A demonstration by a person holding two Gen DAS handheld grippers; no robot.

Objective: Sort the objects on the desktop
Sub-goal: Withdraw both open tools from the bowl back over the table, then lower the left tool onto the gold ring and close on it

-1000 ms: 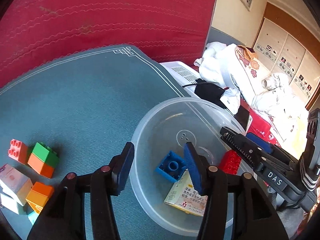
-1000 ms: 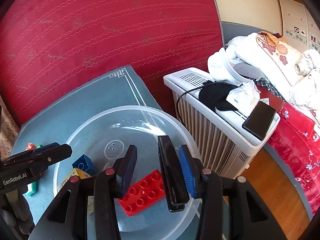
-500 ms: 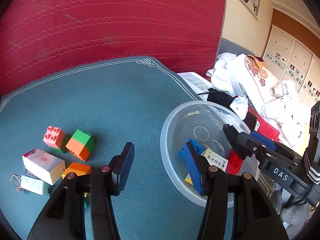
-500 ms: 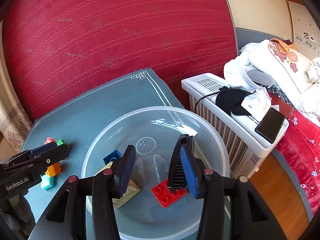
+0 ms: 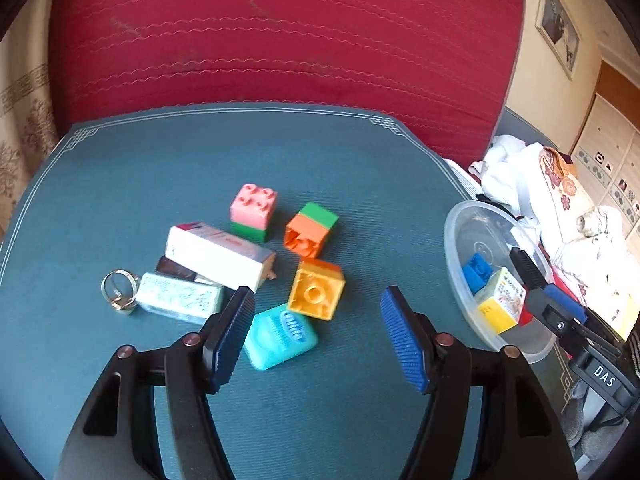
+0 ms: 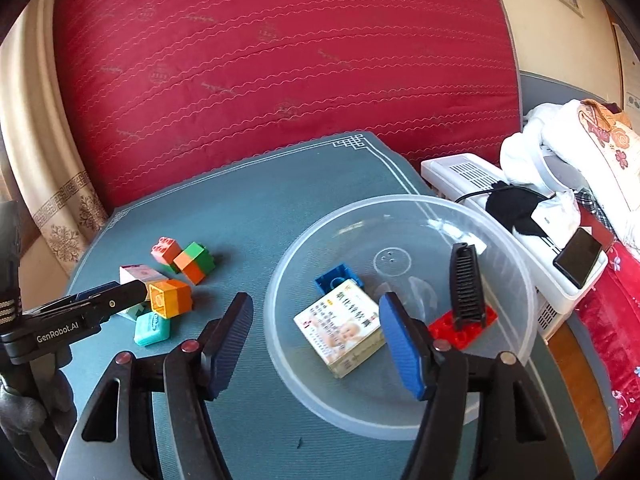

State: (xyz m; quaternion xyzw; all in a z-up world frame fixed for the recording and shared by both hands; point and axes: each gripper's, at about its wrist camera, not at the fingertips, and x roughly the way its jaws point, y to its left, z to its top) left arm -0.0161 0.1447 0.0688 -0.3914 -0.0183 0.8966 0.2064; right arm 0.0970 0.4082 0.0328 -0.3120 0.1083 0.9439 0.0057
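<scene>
Left wrist view: left tool [image 5: 318, 336] spread wide, empty, above teal plastic box [image 5: 280, 336] on tabletop — best to centre over it, descend squarely. Right tool [image 6: 316, 340] also released.

- Bare table [image 5: 360, 168] lies between the block cluster [image 5: 312, 264] and the clear bowl [image 5: 454, 264].
- Blocks and boxes crowd together, touching.
- A black comb [image 6: 464, 284] stands inside the bowl.
</scene>
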